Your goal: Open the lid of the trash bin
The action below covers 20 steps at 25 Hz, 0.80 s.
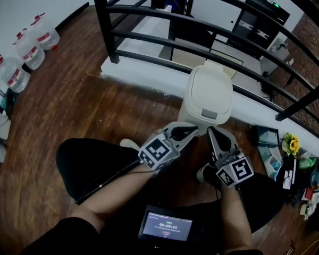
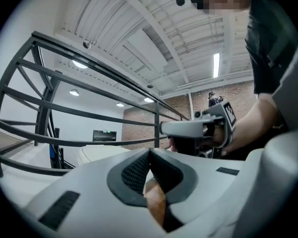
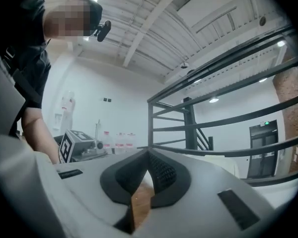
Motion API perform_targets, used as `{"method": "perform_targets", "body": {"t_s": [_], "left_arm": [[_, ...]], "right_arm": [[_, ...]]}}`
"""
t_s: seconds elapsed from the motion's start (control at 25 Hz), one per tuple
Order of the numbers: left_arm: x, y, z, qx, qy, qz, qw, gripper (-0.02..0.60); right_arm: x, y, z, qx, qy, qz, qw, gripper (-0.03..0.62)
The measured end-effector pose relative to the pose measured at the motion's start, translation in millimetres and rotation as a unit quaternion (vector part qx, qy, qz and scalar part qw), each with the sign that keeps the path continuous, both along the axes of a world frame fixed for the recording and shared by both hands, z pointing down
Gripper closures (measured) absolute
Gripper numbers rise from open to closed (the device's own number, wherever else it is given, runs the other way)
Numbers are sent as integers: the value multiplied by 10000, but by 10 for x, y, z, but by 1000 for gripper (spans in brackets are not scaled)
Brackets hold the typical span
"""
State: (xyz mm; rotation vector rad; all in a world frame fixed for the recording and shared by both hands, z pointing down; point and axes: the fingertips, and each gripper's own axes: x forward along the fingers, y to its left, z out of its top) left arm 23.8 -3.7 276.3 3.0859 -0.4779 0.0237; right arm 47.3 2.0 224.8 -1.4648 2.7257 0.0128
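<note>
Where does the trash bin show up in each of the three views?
Head view: trash bin, just right of centre.
Left gripper view: low, left of centre.
Right gripper view: low, right of centre, only partly seen.
Shared landmark: black railing, beyond the bin in all three.

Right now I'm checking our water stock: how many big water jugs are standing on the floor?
3, in a row at the head view's upper left: nearest jug, middle jug, farthest jug. More may stand beyond the frame's edge.
</note>
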Motion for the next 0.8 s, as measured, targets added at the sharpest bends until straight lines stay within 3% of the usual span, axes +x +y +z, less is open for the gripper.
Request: {"method": "perform_targets", "body": {"t_s": [0.12,0.24,0.56,0.8], "left_arm": [[201,-149,285,131,6,-14,9999,548],[368,-231,705,-163,41,13,9999,548],[645,-446,1939,-811,-643,-188,9945,546],[777,-648,2409,-1174,-577,-355,9908,545]], "right_arm": [[142,-174,178,46,-90,134,9999,572],[205,-233,562,-167,-160,145,9996,572],[418,-393,1500,-920,-284,155,9952,572],[517,-646,2216,-1472,-148,248,9887,572]]}}
